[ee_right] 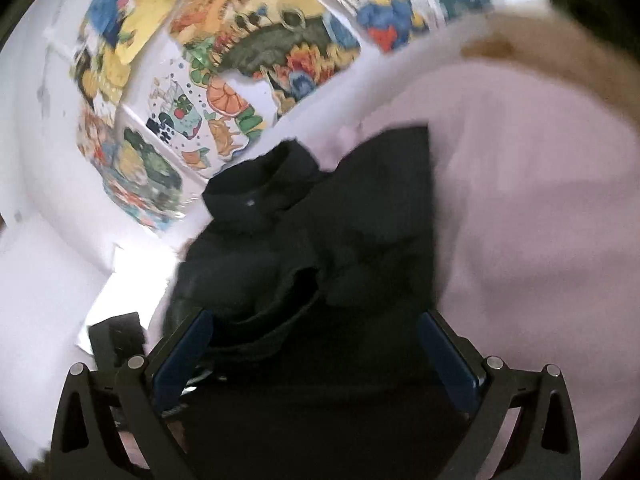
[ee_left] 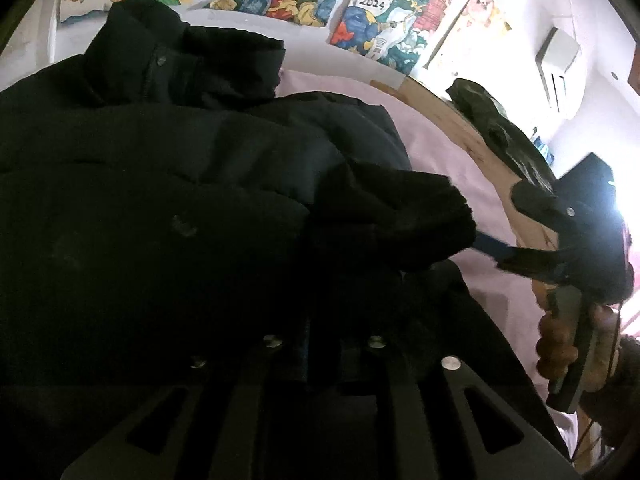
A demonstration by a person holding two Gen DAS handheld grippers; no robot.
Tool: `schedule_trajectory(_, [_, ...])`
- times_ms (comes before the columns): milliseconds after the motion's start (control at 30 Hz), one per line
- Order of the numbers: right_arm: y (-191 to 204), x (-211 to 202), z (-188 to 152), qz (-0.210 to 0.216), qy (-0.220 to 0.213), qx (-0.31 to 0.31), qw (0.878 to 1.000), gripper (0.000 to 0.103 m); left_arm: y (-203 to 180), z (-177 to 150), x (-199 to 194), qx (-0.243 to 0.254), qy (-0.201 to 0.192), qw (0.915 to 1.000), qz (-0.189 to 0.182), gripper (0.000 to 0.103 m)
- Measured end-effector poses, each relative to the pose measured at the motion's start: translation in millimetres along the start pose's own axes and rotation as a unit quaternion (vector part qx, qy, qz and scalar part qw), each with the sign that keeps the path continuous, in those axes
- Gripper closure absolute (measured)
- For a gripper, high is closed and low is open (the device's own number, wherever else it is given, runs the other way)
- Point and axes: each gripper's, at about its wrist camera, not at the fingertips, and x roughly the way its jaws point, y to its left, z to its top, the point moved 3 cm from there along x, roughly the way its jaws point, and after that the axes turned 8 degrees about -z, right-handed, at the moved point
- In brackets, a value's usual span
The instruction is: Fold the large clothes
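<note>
Jacket: we list one large black padded jacket [ee_left: 168, 208], lying spread on the pink sheet; collar [ee_left: 144, 28] stands up at the far end toward the wall; a snap shows on the collar front; quilted seams run across the body.
Cuff: we note a ribbed black sleeve cuff [ee_left: 404, 220] lying folded across the jacket body, its end pointing toward the right gripper.
Bed: a pink sheet [ee_right: 540, 208] covers it; a wooden edge [ee_left: 452, 120] runs along the far side; we see the jacket occupying the side nearer the wall.
Left gripper [ee_left: 324, 344]: we see its fingers nearly together, down among the dark cloth at the jacket's near edge; too dark for us to tell whether cloth is pinched between them.
Right gripper [ee_right: 316, 344]: we see its blue-faced fingers [ee_right: 184, 356] standing wide apart over the jacket's near part; nothing is clamped between them; in the left wrist view it sits just beside the cuff, a blue finger tip at the cuff's end.
Hand [ee_left: 560, 340]: wrapped round the right gripper's handle.
Other garment: a dark green one [ee_left: 492, 120] lies bunched on the wooden edge, well apart from the jacket.
Wall: white, hung with bright drawings [ee_right: 224, 92]; one poster reads 2024 [ee_left: 372, 2]; an air-conditioning unit [ee_left: 558, 64] is mounted high.
</note>
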Motion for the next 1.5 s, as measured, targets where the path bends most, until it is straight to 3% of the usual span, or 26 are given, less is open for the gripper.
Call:
schedule_trajectory(67, [1,8,-3,0.017,0.017,0.015,1.0,0.0,-3,-2,0,0.009,0.006,0.9999,-0.007,0.081])
schedule_trajectory(133, [2,13,-3,0.03,0.026,0.029,0.999,0.0,-10,-5,0,0.022,0.013,0.9994,-0.024,0.054])
schedule_trajectory(233, [1,20,-3,0.034,0.037,0.056,0.997,0.0,-25,-12,-1,0.04,0.016,0.9983,-0.039,0.036])
schedule_trajectory(300, [-1,24,-3,0.025,0.037,0.067,0.997,0.001,-30,-15,-1,0.05,0.02,0.9981,-0.028,0.034])
schedule_trajectory(533, [-7,42,-6,-0.041,0.047,0.057,0.996,0.026,-22,-18,-24,0.029,0.014,0.9993,-0.017,0.034])
schedule_trajectory(600, [-6,46,-7,-0.053,0.044,0.05,0.996,0.032,-17,-16,-39,0.038,0.002,0.9987,0.035,0.034])
schedule_trajectory(700, [-1,51,-9,-0.078,0.046,0.032,0.995,0.059,-14,-12,-52,0.066,-0.009,0.9902,0.122,0.034])
schedule_trajectory(767, [0,51,-11,-0.093,0.04,0.026,0.995,0.068,-12,-8,-63,0.069,-0.028,0.9844,0.16,0.034])
schedule_trajectory(833, [0,46,-12,-0.094,0.027,0.026,0.995,0.092,-8,-4,-71,0.062,-0.038,0.9803,0.184,0.034])
schedule_trajectory(933, [7,30,-8,-0.089,-0.001,-0.002,0.996,0.097,-2,2,-82,0.056,-0.049,0.975,0.209,0.034])
schedule_trajectory(1033, [22,7,2,-0.111,-0.046,-0.039,0.992,0.098,9,6,-101,0.054,-0.072,0.9679,0.235,0.034])
schedule_trajectory(1133, [27,-10,15,-0.138,-0.083,-0.058,0.985,0.098,29,10,-129,0.044,-0.112,0.9522,0.281,0.033])
schedule_trajectory(1200, [24,-9,19,-0.156,-0.087,-0.063,0.982,0.098,52,13,-151,0.011,-0.136,0.9398,0.314,0.032])
schedule_trajectory(1300, [16,2,16,-0.19,-0.075,-0.074,0.976,0.098,91,12,-175,-0.046,-0.167,0.9278,0.33,0.025])
schedule_trajectory(1433, [2,23,9,-0.222,-0.048,-0.089,0.97,0.098,135,8,-190,-0.098,-0.182,0.9218,0.328,0.025])
schedule_trajectory(1500, [0,26,8,-0.225,-0.044,-0.097,0.969,0.097,156,5,-188,-0.108,-0.173,0.9232,0.326,0.025])
